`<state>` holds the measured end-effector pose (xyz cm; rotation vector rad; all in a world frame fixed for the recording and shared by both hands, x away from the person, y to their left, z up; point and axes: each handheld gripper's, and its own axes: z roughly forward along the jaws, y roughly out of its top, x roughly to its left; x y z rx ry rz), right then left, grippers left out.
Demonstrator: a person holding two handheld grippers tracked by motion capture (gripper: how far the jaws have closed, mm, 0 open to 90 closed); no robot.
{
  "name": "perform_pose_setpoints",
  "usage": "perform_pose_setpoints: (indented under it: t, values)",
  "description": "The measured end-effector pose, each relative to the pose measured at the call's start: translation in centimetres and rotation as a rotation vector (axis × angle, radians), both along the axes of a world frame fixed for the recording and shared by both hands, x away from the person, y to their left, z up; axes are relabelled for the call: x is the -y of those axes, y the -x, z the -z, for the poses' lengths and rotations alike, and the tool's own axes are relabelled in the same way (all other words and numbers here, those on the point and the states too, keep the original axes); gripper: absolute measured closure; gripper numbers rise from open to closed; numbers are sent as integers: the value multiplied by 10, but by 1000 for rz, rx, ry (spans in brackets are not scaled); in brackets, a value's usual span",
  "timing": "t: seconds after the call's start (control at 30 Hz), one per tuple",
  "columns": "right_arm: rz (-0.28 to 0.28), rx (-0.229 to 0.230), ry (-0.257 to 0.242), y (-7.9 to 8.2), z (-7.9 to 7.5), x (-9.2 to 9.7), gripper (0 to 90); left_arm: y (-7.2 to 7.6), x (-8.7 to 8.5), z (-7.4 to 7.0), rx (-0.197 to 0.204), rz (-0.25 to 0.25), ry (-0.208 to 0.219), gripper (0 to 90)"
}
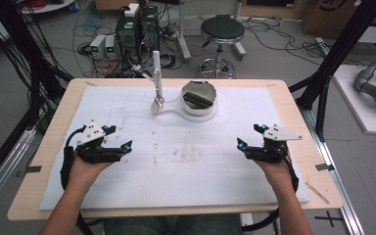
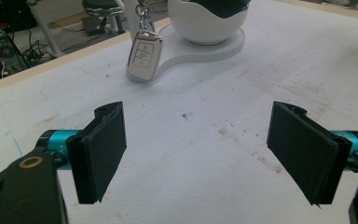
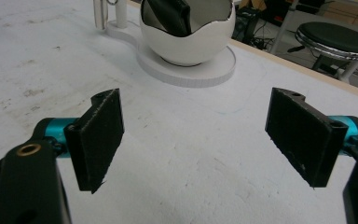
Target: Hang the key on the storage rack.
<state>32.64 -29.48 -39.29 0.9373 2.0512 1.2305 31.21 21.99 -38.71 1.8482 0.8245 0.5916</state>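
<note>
Seen from above: left tongs (image 1: 119,137) low over the near left of the white sheet (image 1: 186,166), right tongs (image 1: 249,135) mirrored at the near right, well apart from each other and each cradled from below in a hand. Both spread wide, 2 black pads (image 2: 103,149) facing across bare sheet, gripping nothing; probably parked this way as a ready stance, so either can go forward without first opening. Farther back, near the middle of the far edge, a white stand (image 3: 191,72) with 2 stations: a slim upright post (image 1: 157,73) at 1 end and a round, egg-like bowl (image 3: 186,46) at the other. Hanging from the post by its ring, a silver key fob (image 2: 143,55), lower end touching or just above the stand's foot, hard to tell which; hung so, presumably, to stay reachable from the side and easy to lift off. Tucked in the bowl at a tilt, a dark flat item (image 3: 168,16), perhaps a wallet, kept there so as not to slide about. Aimed roughly at the fob on the left side and at the bowl on the right, which hints at 1 target apiece. Judging by the gap, no reach begun yet. Beyond the table, a black stool (image 1: 222,30) amid cables.
</note>
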Motion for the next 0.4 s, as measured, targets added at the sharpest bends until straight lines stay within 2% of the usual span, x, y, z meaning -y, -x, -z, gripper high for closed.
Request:
perform_pose_setpoints:
  t: [0.4]
  values:
    - [-5,-2,1,-1,1,0,198,-1,2,1,-7,5,-6,197]
